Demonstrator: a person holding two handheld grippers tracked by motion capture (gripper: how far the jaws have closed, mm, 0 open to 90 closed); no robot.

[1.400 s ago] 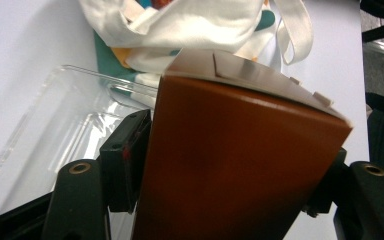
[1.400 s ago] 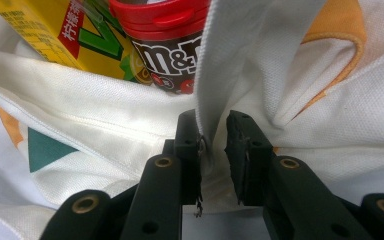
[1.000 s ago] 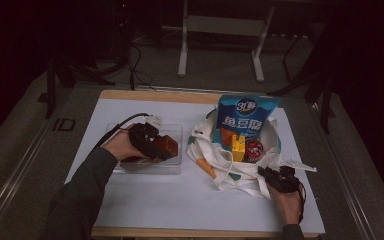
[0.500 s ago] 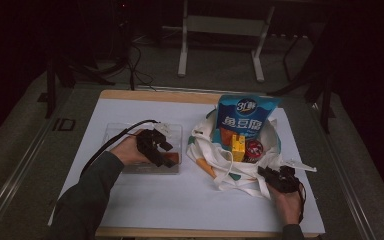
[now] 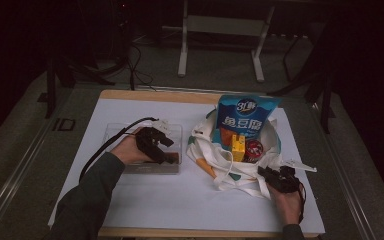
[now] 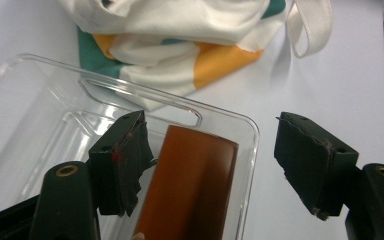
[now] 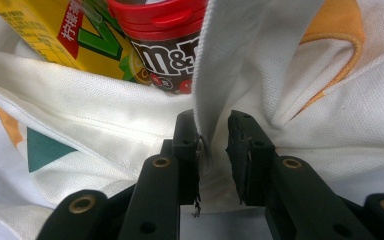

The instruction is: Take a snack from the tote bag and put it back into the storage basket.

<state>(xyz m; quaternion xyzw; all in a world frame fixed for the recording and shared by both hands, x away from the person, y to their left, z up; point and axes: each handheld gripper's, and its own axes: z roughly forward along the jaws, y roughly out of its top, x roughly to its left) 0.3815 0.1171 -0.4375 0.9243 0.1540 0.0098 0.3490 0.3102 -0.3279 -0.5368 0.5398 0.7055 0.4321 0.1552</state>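
Packing job, partway. Tote bag sits right of centre in the high view, already loaded: blue snack pouch standing up out of the mouth, yellow carton and red-lidded M&M's tub inside, the last two also at the top of the right gripper view.

Left gripper is centre-left in the high view, over the clear tray. Its jaws have just been opening and now stand spread wide, nothing pinched. In the left gripper view the brown bar lies in the tray's near corner, lower centre of the frame, between the jaws but not pressed by either pad. So the bar is not picked up yet; it looks like the one item left to move.

Right gripper sits lower right in the high view, at the bag's edge. A fold of the white bag cloth runs between its jaws, which stand narrow; the cloth lies against the left pad, a gap shows at the right pad, so a firm pinch is not clear. Probably meant to hold the mouth open.

Left to do, by my read: close on the bar, lift it out of the tray, carry it right, drop it in the bag.
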